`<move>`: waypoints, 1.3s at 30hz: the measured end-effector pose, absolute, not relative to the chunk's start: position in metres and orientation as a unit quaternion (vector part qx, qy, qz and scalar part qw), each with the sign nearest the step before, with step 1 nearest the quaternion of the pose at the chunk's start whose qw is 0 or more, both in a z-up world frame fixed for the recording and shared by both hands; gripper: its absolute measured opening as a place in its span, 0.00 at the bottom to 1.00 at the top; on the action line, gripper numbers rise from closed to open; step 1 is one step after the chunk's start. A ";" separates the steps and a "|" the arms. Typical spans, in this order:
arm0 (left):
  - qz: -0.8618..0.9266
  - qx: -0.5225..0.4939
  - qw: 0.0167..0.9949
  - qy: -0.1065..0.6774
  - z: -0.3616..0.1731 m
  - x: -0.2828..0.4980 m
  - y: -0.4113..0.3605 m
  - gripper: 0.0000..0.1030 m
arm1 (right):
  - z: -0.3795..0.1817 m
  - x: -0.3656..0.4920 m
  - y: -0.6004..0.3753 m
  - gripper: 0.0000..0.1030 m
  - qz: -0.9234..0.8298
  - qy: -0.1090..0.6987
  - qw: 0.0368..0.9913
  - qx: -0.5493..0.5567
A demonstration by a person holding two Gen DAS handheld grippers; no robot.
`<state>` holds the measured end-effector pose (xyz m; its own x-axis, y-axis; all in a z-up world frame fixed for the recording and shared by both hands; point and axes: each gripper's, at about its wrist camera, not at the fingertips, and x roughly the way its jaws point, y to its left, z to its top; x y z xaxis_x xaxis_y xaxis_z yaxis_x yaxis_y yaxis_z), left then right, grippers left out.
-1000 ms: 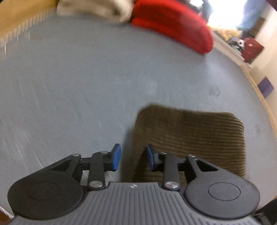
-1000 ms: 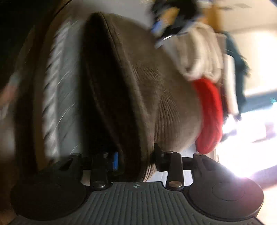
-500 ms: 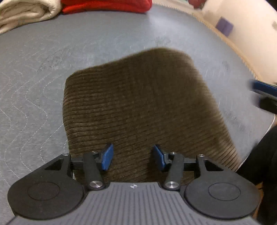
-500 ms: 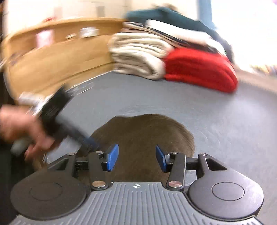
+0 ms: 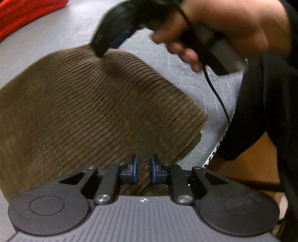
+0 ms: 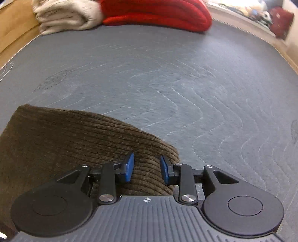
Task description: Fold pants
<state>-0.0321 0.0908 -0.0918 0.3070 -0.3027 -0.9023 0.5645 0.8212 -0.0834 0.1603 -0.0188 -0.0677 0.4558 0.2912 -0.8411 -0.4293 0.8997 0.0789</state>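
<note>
two handheld grippers closing on a folded pair of brown ribbed corduroy pants (image 5: 89, 108) lying on a grey quilted mattress (image 6: 186, 83)

the left gripper (image 5: 143, 168) has just been closing, its blue pads now nearly together with the near edge of the pants between them; whether they pinch cloth is hard to tell. the right gripper (image 6: 147, 168) has also been narrowing, jaws still apart, straddling the thick folded corner without clamping it. half a second ago both hovered open above the bundle, so this looks like a fresh grab for another fold or a lift. beyond: the person's right hand (image 5: 232, 28), folded red blanket (image 6: 156, 13), cream blanket (image 6: 65, 14)
</note>
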 end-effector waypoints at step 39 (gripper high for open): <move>-0.002 -0.321 0.772 0.548 -0.150 0.038 0.284 0.92 | -0.110 0.088 -0.097 0.85 0.307 0.541 0.759 0.192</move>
